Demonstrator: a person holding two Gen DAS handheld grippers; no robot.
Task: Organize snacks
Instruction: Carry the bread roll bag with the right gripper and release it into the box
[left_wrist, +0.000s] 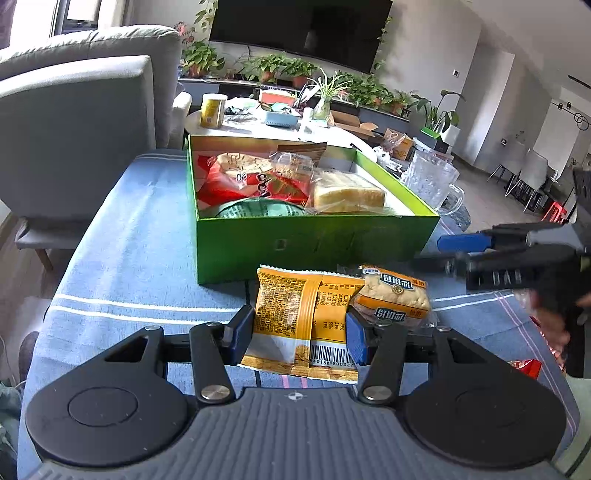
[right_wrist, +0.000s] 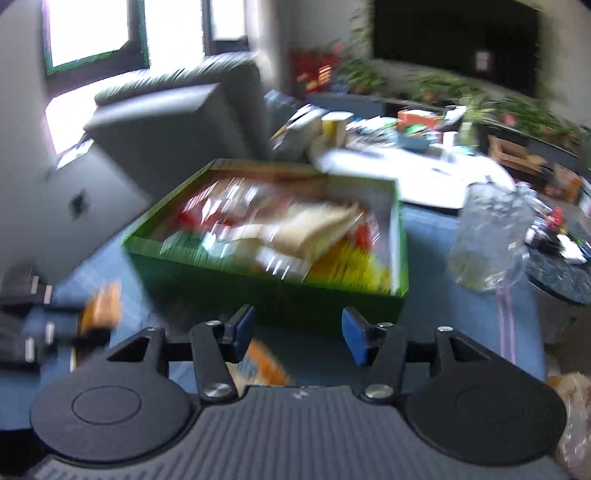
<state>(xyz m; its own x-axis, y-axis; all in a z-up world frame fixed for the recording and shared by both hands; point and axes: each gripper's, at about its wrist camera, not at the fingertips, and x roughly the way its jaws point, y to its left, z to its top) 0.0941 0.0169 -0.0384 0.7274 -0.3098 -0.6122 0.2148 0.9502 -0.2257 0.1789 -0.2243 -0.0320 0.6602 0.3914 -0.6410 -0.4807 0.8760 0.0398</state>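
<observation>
A green box on the blue striped tablecloth holds a red snack bag, a wrapped sponge cake and a green packet. In front of it lie a yellow snack packet and an orange cracker pack. My left gripper is open, its pads on either side of the yellow packet. My right gripper is open and empty in front of the box; it shows at the right edge of the left wrist view. The right wrist view is blurred.
A clear glass jug stands right of the box. A grey armchair is behind the table at left. A cluttered white coffee table with a yellow can sits beyond. A red wrapper lies at the right edge.
</observation>
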